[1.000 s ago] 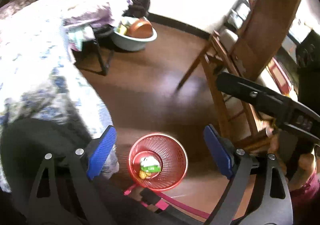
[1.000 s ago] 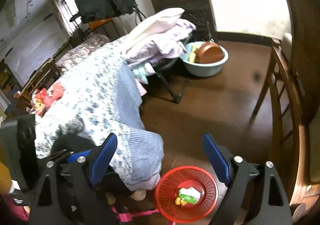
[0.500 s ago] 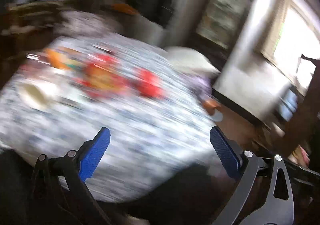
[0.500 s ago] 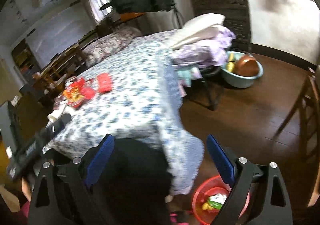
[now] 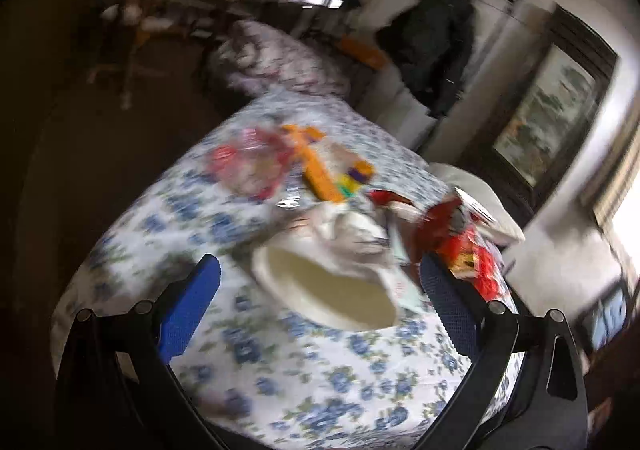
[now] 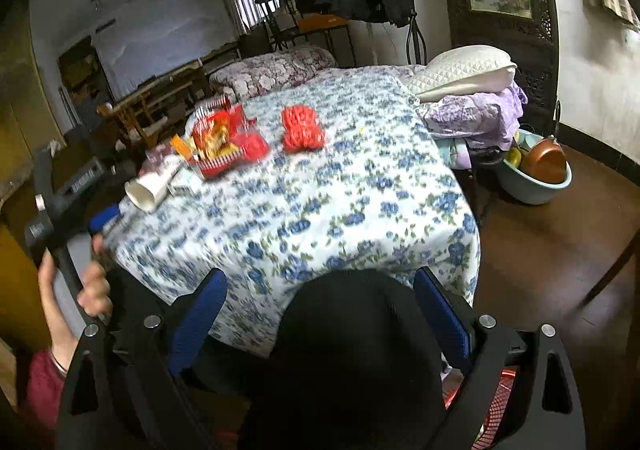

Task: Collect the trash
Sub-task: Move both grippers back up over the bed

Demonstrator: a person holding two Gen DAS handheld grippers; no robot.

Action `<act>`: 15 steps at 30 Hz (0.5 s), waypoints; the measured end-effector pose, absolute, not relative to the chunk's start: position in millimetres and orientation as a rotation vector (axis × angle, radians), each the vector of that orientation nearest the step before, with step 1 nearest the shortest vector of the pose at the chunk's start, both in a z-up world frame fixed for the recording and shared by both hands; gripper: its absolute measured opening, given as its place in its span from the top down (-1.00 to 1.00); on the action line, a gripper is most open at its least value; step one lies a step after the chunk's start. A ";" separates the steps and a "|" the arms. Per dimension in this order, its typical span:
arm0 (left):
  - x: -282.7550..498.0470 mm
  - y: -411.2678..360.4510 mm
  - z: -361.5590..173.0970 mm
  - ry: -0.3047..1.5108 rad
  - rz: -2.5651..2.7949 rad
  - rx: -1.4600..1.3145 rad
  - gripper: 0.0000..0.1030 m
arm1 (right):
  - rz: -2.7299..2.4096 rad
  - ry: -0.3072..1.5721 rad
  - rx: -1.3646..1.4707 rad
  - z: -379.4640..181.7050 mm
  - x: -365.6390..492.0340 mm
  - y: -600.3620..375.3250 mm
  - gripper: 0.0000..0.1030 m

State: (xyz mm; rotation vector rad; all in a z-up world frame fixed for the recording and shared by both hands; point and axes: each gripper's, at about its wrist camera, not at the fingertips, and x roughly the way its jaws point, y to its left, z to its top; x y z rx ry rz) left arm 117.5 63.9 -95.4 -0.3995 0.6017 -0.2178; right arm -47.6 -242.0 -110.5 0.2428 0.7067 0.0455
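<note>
The left gripper (image 5: 316, 286), spread wide and empty, has swung from the red mesh basket (image 6: 500, 410) to a tipped white paper cup (image 5: 324, 290) among wrappers on the floral-clothed table (image 5: 320, 382), the right gripper (image 6: 320, 314) likewise spread.

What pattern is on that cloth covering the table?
The tablecloth is white with small blue flowers and green leaves. The right wrist view shows it best.
</note>
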 end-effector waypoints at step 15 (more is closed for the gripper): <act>146.1 20.7 -120.6 0.703 -0.059 -0.133 -0.87 | 0.045 0.694 0.145 -122.5 -47.4 -222.2 -0.85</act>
